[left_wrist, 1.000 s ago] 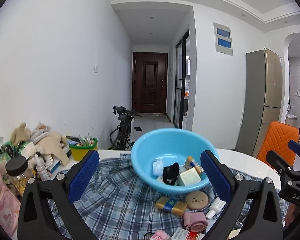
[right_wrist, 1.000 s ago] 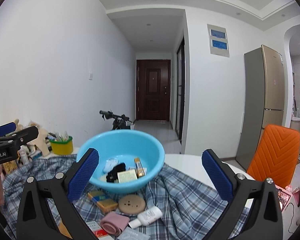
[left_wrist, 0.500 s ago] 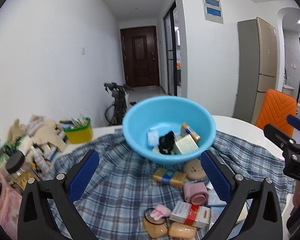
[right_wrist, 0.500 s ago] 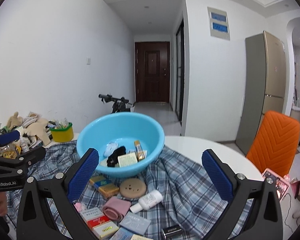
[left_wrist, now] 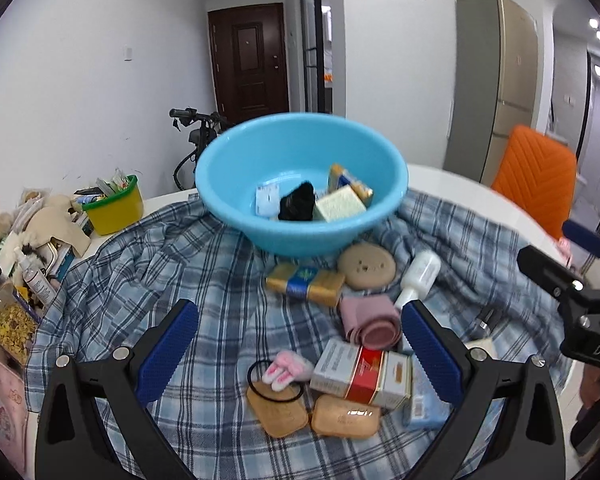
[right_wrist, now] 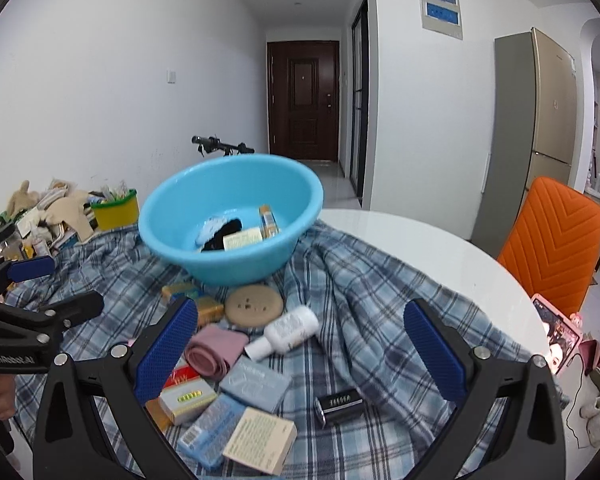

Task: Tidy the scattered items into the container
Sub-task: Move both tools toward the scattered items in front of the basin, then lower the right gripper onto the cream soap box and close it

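Observation:
A light blue basin (left_wrist: 300,184) (right_wrist: 232,216) stands on a plaid cloth (left_wrist: 180,280) and holds several small items. In front of it lie scattered things: a round beige disc (left_wrist: 366,266) (right_wrist: 254,305), a white bottle (left_wrist: 420,276) (right_wrist: 288,330), a gold packet (left_wrist: 304,284), a pink roll (left_wrist: 370,320) (right_wrist: 216,350), a red and white box (left_wrist: 364,372), a hair tie with pink bunny (left_wrist: 284,370), and flat boxes (right_wrist: 256,436). My left gripper (left_wrist: 298,354) is open and empty above the hair tie. My right gripper (right_wrist: 300,356) is open and empty above the bottle and boxes.
A yellow-green tub (left_wrist: 114,204), plush toys (left_wrist: 40,216) and jars crowd the table's left. An orange chair (right_wrist: 552,248) stands at the right. A black lighter-like case (right_wrist: 338,402) lies on the cloth. A phone (right_wrist: 556,334) sits at the right table edge.
Both grippers have tilted downward and come closer to the table, so more of the scattered items show between the fingers. Both stay open and empty.

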Tool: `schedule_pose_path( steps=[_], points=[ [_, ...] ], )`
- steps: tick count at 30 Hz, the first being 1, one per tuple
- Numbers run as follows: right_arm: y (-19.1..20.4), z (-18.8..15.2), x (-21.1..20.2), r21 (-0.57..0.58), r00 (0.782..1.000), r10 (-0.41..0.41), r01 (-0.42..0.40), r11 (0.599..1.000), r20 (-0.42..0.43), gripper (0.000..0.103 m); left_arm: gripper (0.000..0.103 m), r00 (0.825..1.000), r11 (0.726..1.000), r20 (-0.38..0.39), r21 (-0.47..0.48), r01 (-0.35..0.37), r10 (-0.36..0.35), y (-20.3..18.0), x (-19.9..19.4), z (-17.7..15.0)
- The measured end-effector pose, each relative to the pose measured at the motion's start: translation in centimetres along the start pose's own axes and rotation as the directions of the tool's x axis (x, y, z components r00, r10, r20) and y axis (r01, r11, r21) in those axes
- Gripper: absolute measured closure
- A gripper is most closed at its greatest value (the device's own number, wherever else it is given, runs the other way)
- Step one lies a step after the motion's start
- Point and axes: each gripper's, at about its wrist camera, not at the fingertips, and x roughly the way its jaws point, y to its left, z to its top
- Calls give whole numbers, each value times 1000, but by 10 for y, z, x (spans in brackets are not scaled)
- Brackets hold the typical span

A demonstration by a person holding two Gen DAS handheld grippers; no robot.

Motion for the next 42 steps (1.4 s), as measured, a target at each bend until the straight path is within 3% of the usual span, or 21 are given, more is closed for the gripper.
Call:
schedule_pose_path(
  steps=[15, 30, 31, 34, 38, 42],
  points=[
    [9, -61, 18, -7, 992, 36, -38, 999, -123, 0, 0, 989, 1000, -146, 20, -4, 6, -16, 40, -68],
    [14, -86, 29, 24, 988, 60, -57, 998, -143, 1, 0, 984, 999, -176, -38, -28, 21, 2, 49, -78],
    [15, -86, 29, 16, 989, 58, -57, 998, -137, 3, 0, 984, 999, -177, -35, -28, 21, 1, 50, -79],
    [18, -87, 32, 5, 987, 64, -64, 998, -146, 20, 0, 983, 999, -181, -24, -25, 20, -1, 51, -79],
    [18, -91, 37, 25, 980, 94, -91, 996, -176, 53, 0, 984, 1000, -179, -20, -22, 18, -2, 51, -79],
    [16, -91, 34, 23, 980, 109, -107, 994, -164, 57, 0, 983, 999, -181, -24, -23, 18, -1, 52, -79]
  ],
)
